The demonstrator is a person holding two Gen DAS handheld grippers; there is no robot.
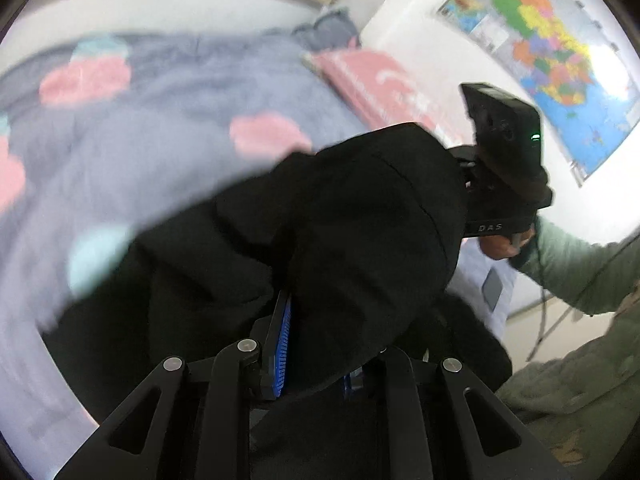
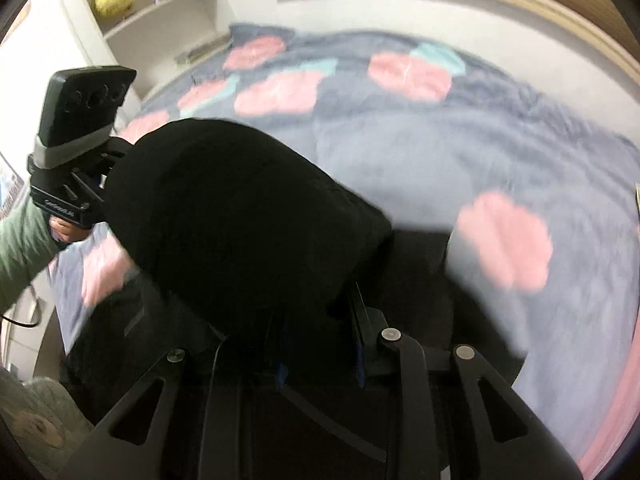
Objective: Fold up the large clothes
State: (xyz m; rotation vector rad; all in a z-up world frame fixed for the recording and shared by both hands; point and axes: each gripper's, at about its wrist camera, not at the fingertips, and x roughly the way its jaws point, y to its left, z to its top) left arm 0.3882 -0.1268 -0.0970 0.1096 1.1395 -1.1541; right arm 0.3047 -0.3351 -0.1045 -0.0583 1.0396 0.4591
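Over floral bedspread (image 2: 400, 152), black garment (image 1: 340, 216) pinched by left gripper (image 1: 316, 344), right gripper (image 2: 320, 344).

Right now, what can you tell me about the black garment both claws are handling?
The black garment is large, dark and soft-looking, with a stitched seam visible in the left wrist view. It is bunched and lifted, draping in folds over the grey bedspread with pink and teal patches. Cloth sits between the fingers of the left claw and of the right claw; both look shut on it. Its lower part spreads on the bed. Motion blur hides finer detail.
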